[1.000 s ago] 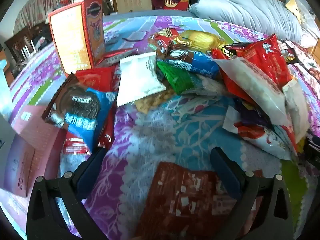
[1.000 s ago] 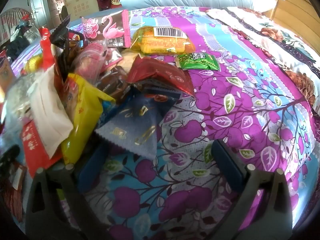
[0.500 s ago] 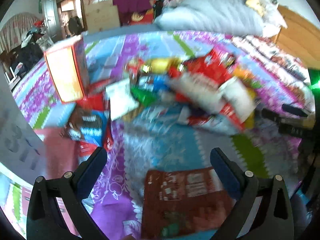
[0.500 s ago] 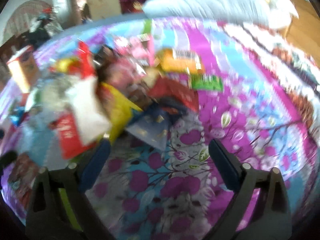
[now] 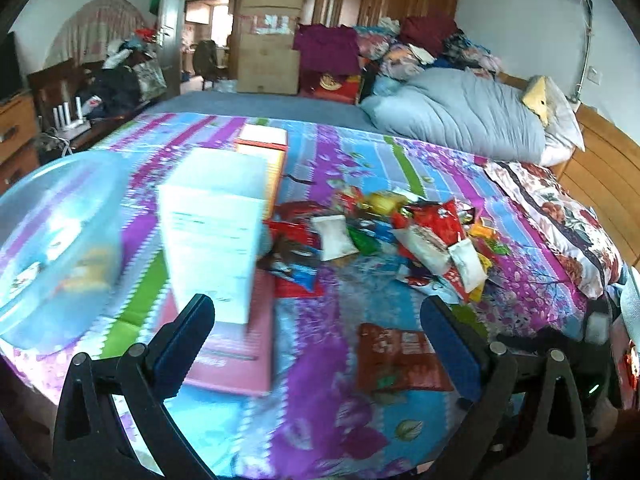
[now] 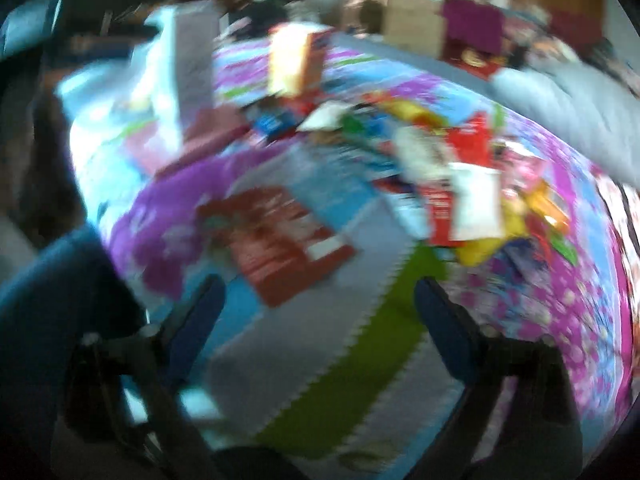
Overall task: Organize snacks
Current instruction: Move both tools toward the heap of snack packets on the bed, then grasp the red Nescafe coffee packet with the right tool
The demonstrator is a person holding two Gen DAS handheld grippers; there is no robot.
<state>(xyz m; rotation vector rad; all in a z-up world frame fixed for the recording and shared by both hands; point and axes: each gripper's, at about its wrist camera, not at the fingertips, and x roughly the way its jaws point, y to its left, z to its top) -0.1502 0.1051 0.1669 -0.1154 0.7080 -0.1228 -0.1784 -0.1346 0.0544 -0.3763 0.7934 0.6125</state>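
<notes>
A heap of snack packets (image 5: pixel 416 232) lies mid-bed on a purple flowered sheet. A flat dark red packet (image 5: pixel 396 356) lies apart near the front edge. My left gripper (image 5: pixel 318 340) hangs above the bed's front edge, open, nothing between its fingers. The right wrist view is blurred; it shows the same heap (image 6: pixel 460 184) and the red packet (image 6: pixel 280 240). My right gripper (image 6: pixel 320 316) is high over the front of the bed, its jaws closing but wide apart, with nothing between them.
A clear plastic tub (image 5: pixel 56 240) sits at the left, a white carton (image 5: pixel 212 232) and an orange box (image 5: pixel 264 160) stand beside it on a pink flat box (image 5: pixel 236 360). A grey duvet (image 5: pixel 460 116) and pillows lie at the head. Cardboard boxes (image 5: pixel 268 40) stand behind.
Both grippers have pulled back and up from the heap, so the whole bed now shows. The right view has rolled and swung left toward the red packet. Both stay empty.
</notes>
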